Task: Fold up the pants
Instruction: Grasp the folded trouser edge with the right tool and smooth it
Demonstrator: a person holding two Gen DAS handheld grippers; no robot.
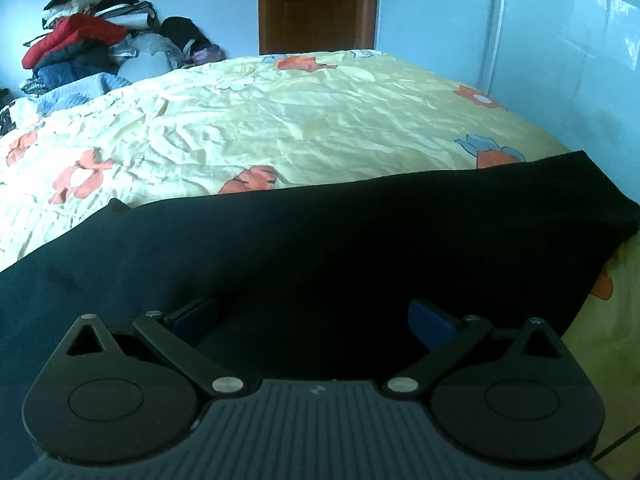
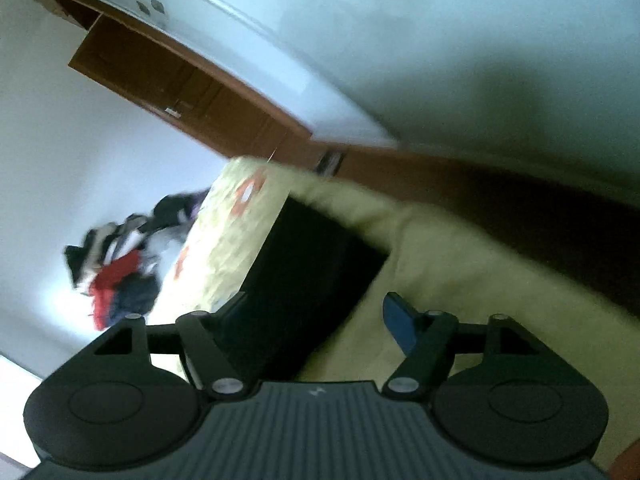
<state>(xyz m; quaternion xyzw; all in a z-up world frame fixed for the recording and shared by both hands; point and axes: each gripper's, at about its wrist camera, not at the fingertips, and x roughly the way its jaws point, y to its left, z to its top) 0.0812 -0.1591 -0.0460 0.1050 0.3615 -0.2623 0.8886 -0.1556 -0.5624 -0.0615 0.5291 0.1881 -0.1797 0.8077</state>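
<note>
Dark navy pants [image 1: 320, 248] lie flat along the near edge of a bed with a yellow flowered sheet [image 1: 280, 120]. My left gripper [image 1: 312, 320] is open just above the pants, its blue pads [image 1: 432, 322] wide apart with nothing between them. In the tilted, blurred right wrist view the pants [image 2: 312, 264] show as a dark strip on the sheet [image 2: 460, 272]. My right gripper [image 2: 316, 320] is open, held over the end of the pants, with the cloth behind the left finger and the right pad [image 2: 400, 326] over the sheet.
A pile of clothes [image 1: 88, 36] sits at the far left of the bed by the wall. A brown door [image 1: 318, 4] stands behind the bed. A white wall [image 1: 560, 60] runs along the bed's right side. The right wrist view also shows the clothes pile [image 2: 116, 272].
</note>
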